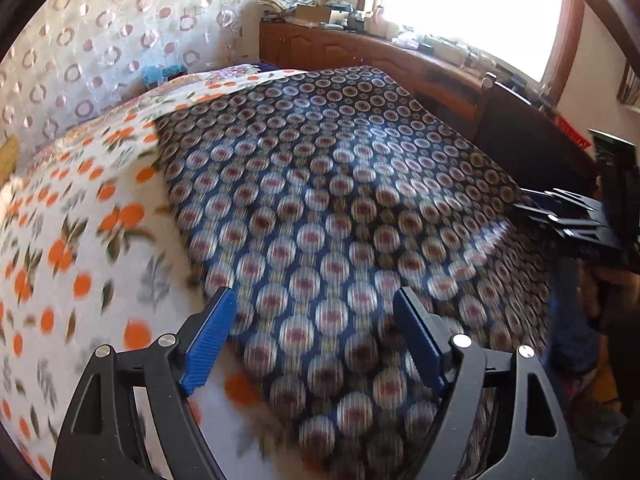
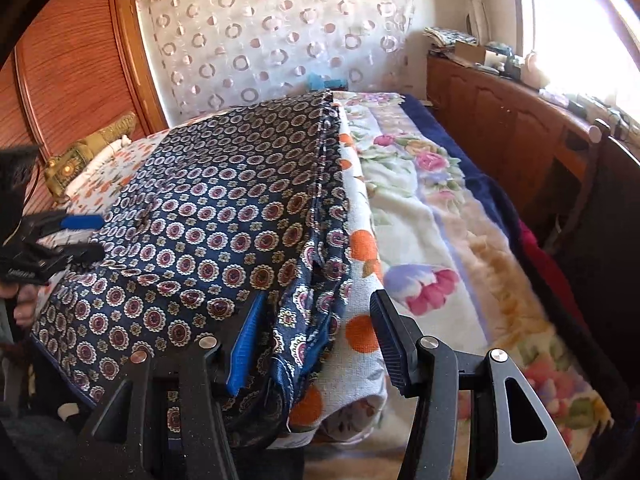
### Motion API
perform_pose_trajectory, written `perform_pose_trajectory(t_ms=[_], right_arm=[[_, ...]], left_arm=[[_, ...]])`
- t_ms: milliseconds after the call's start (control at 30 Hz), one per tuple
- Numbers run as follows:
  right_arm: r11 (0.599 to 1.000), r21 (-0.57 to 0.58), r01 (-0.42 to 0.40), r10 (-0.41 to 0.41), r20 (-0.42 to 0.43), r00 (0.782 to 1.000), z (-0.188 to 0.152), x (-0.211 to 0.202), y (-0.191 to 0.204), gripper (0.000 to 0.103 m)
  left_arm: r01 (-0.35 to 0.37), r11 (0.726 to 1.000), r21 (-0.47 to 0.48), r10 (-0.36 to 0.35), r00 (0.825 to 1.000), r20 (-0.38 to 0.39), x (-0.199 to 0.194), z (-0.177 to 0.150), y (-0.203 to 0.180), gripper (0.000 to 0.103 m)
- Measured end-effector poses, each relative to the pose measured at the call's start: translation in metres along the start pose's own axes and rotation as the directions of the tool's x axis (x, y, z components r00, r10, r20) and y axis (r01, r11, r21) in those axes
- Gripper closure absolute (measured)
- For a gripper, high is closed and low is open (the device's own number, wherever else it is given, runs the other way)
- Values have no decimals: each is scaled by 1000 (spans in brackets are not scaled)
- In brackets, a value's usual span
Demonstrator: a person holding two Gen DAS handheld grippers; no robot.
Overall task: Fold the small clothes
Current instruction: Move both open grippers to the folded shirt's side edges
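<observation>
A dark blue garment with round medallion print (image 1: 352, 208) lies spread flat on the bed, over a white sheet with orange fruit print (image 1: 80, 240). My left gripper (image 1: 316, 336) is open, its blue pads just above the garment's near left edge. In the right wrist view the garment (image 2: 208, 216) shows a folded, bunched right edge (image 2: 320, 272). My right gripper (image 2: 314, 340) is open and straddles that bunched edge and the sheet beside it. The left gripper also shows at the left of the right wrist view (image 2: 76, 236), and the right gripper at the right of the left wrist view (image 1: 568, 216).
A floral fleece blanket (image 2: 460, 232) covers the bed's right side. A wooden cabinet (image 2: 508, 120) with clutter runs under the bright window. A patterned curtain (image 1: 100, 40) hangs behind the bed. A wooden wardrobe (image 2: 76, 60) and gold cushion (image 2: 92, 144) stand at the head.
</observation>
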State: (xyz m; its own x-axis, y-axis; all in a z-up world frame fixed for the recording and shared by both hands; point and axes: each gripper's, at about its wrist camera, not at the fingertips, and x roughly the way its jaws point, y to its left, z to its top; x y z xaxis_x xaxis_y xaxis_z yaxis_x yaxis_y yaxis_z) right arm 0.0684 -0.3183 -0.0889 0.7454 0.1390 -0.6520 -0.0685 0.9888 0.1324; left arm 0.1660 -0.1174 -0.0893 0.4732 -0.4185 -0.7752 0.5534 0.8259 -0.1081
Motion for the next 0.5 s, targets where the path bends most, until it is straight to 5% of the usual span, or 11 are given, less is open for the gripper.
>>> perform_pose_trajectory(t_ms=[167, 367, 500], right_arm=[[1000, 2, -23, 23, -3, 1000, 1, 7, -1, 48], [1000, 12, -15, 15, -16, 1000, 7, 18, 3, 48], [1000, -2, -7, 7, -27, 1000, 5, 15, 7, 52]], left_arm=[[14, 998, -62, -15, 1000, -12, -14, -24, 6, 23], [64, 991, -115, -65, 998, -2, -23, -36, -1, 43], [76, 986, -150, -74, 997, 16, -29, -44, -2, 44]])
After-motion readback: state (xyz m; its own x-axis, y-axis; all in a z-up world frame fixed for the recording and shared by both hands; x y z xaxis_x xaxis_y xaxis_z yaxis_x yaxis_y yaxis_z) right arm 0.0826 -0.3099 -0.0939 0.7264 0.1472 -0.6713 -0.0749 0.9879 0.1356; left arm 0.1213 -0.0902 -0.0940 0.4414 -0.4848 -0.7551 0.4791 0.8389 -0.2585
